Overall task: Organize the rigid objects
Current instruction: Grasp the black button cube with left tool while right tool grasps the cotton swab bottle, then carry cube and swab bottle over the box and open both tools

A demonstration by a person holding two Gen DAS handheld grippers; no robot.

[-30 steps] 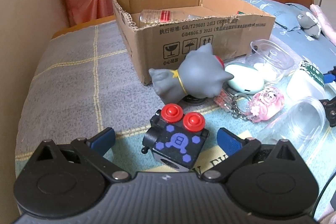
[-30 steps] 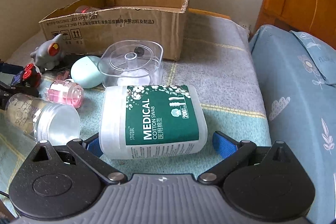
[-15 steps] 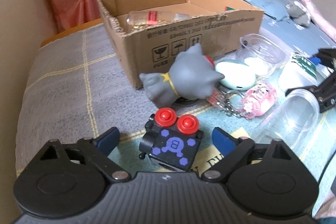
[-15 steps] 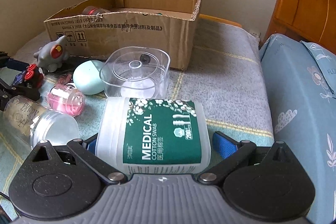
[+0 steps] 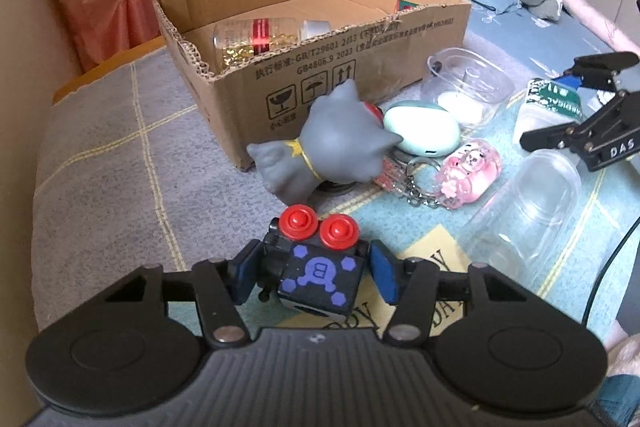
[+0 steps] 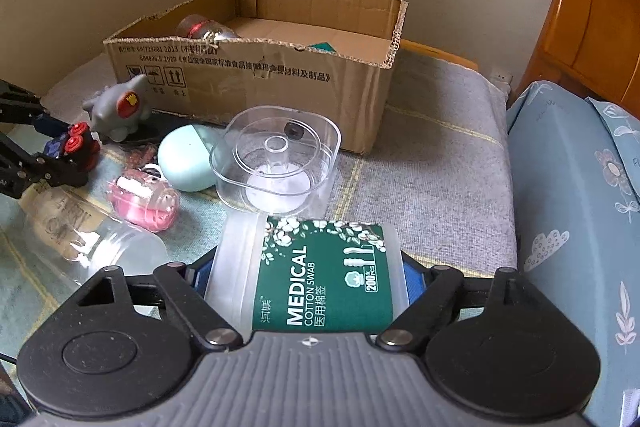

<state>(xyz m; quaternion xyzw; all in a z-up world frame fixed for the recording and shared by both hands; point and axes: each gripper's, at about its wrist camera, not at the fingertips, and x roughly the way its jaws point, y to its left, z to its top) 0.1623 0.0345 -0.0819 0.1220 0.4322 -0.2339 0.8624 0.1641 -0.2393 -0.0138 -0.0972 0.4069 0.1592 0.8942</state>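
My left gripper is shut on a black toy cube with two red knobs and a purple B, low over the bed. My right gripper is shut on a white cotton swab box with a green label. The open cardboard box stands behind, with a clear bottle lying inside. The cardboard box shows in the right wrist view too. The left gripper with the cube shows at the left of the right wrist view.
On the bed lie a grey rubber toy, a mint oval case, a pink keychain, a clear square container and a clear jar on its side. A wooden headboard and blue pillow are right.
Both grippers have closed: the left on the toy cube, the right on the cotton swab box. Both views have risen a little, showing more of the box's inside.
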